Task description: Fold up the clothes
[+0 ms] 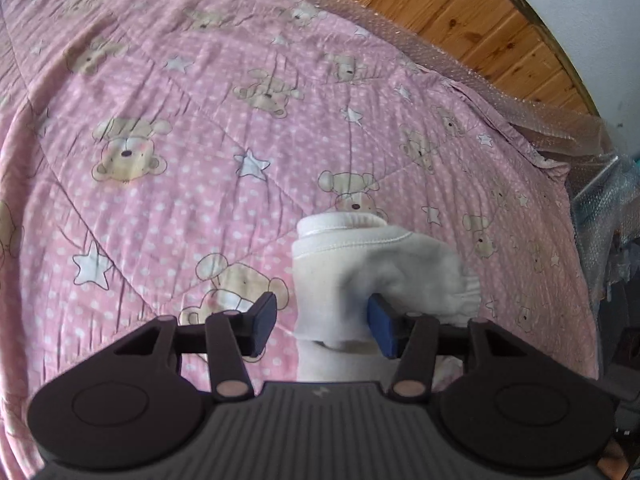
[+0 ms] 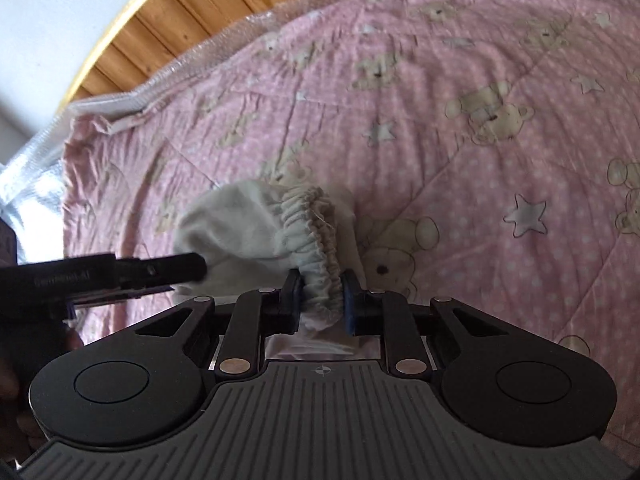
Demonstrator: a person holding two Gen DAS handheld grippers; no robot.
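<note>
A small cream-white garment (image 1: 360,264) with a stitched hem and an elastic gathered waistband hangs above a pink teddy-bear quilt (image 1: 168,128). My left gripper (image 1: 324,320) is open; the cloth drapes over its right finger (image 1: 382,326), while the left finger stands free. In the right wrist view my right gripper (image 2: 318,296) is shut on the gathered waistband (image 2: 316,236) of the garment (image 2: 236,232). The left gripper (image 2: 120,276) shows there at the left, reaching into the cloth.
The pink quilt (image 2: 480,160) covers the bed. Bubble wrap (image 1: 500,80) lines the bed's far edge, with a wooden panel (image 1: 460,4) and a white wall behind. Dark clutter (image 1: 616,260) stands past the bed's right side.
</note>
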